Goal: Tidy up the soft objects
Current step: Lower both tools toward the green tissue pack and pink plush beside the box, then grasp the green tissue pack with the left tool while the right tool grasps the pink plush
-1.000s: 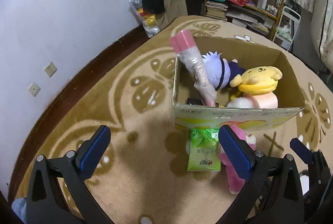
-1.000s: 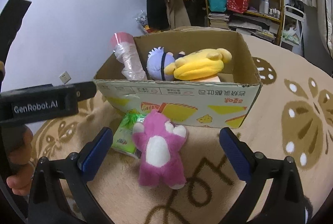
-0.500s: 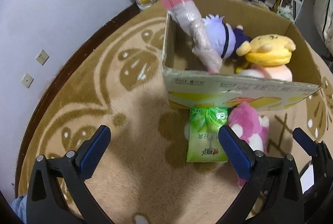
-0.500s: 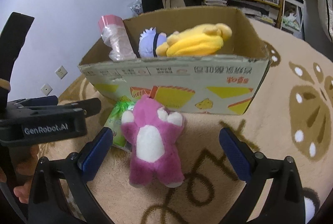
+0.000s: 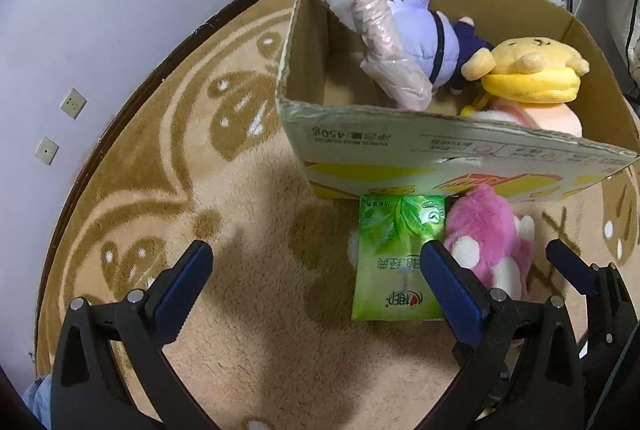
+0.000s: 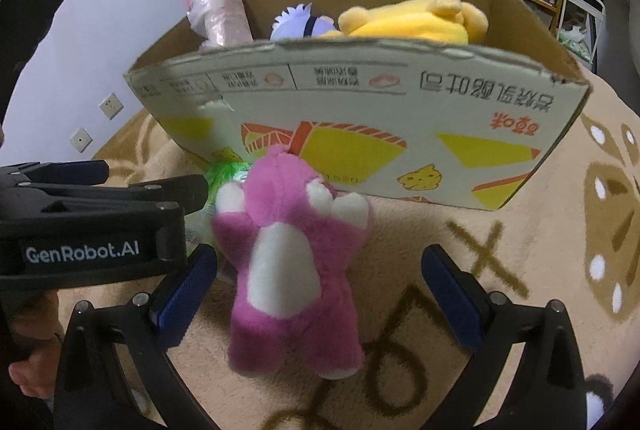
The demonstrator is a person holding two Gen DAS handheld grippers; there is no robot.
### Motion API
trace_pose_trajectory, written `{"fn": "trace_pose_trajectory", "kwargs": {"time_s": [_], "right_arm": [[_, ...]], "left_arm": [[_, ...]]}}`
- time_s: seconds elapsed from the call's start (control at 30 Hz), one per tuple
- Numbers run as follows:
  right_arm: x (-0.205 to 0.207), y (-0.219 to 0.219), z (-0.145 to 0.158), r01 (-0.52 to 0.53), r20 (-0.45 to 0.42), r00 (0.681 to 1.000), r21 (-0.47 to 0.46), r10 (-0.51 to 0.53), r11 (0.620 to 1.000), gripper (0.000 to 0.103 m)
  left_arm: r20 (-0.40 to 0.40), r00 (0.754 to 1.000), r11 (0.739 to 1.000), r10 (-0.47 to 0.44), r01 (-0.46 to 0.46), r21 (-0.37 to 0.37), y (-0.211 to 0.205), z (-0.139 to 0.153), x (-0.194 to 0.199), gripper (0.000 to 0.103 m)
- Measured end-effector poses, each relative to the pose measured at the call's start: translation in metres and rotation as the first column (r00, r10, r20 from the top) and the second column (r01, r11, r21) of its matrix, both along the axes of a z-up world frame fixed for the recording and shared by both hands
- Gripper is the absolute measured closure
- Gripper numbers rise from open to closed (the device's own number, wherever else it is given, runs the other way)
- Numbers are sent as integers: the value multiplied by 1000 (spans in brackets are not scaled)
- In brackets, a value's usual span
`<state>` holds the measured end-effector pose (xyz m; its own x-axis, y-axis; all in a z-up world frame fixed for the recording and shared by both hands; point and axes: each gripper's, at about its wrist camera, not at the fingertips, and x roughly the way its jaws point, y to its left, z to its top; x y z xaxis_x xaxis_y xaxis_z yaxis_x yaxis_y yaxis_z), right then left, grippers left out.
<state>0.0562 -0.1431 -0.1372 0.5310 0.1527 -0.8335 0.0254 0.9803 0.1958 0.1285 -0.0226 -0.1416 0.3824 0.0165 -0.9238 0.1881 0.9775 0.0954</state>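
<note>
Both grippers, left point(image 5: 316, 278) and right point(image 6: 320, 282), gape empty; box point(image 6: 360, 118) wall hides the pink plush's point(image 6: 288, 262) face.

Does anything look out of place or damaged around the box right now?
Yes. The pink plush bear and green tissue pack lie on the rug outside the cardboard box, whose front top edge is ragged and torn.

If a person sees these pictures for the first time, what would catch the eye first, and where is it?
Probably the pink plush toy, lying on the carpet in front of the cardboard box, between the open right tongs. Beside it lies a green tissue pack, near the open left tongs. Inside the box, a yellow plush stands out.
</note>
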Motion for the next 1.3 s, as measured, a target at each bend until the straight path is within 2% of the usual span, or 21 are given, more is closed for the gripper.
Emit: {"fn": "trace_pose_trajectory", "kwargs": {"time_s": [0.23,0.33,0.4,0.5,0.93,1.03,1.17,1.3], "right_arm": [[3,-8,-6,30,-5,1000,14,-30,999,1],[9,-9,-10,7,-33,999,20,-6,1000,12],[12,-4,-17,-3,-59,998,5,3,1000,29],[12,0,-18,-23,-61,998,-9,23,1000,39],[13,2,-19,-29,-64,998,-16,28,999,41],[10,2,-19,-42,-53,998,-15,41,999,45],[8,2,-20,-43,-51,998,-4,43,999,50],[3,1,-17,-35,-40,999,11,36,999,53]], "left_arm": [[-40,999,999,-12,10,-30,-3,-9,6,1],[-57,998,999,-29,27,-36,-7,-14,7,1],[-63,997,998,-43,40,-46,-10,-15,8,1],[-59,997,998,-56,54,-37,-14,-16,7,1],[-60,997,997,-55,51,-61,-14,-29,9,1],[-54,997,998,-54,52,-40,-15,-30,8,1],[-59,997,998,-50,48,-46,-16,-32,8,1],[-68,998,999,-7,4,-48,-10,-33,7,11]]}}
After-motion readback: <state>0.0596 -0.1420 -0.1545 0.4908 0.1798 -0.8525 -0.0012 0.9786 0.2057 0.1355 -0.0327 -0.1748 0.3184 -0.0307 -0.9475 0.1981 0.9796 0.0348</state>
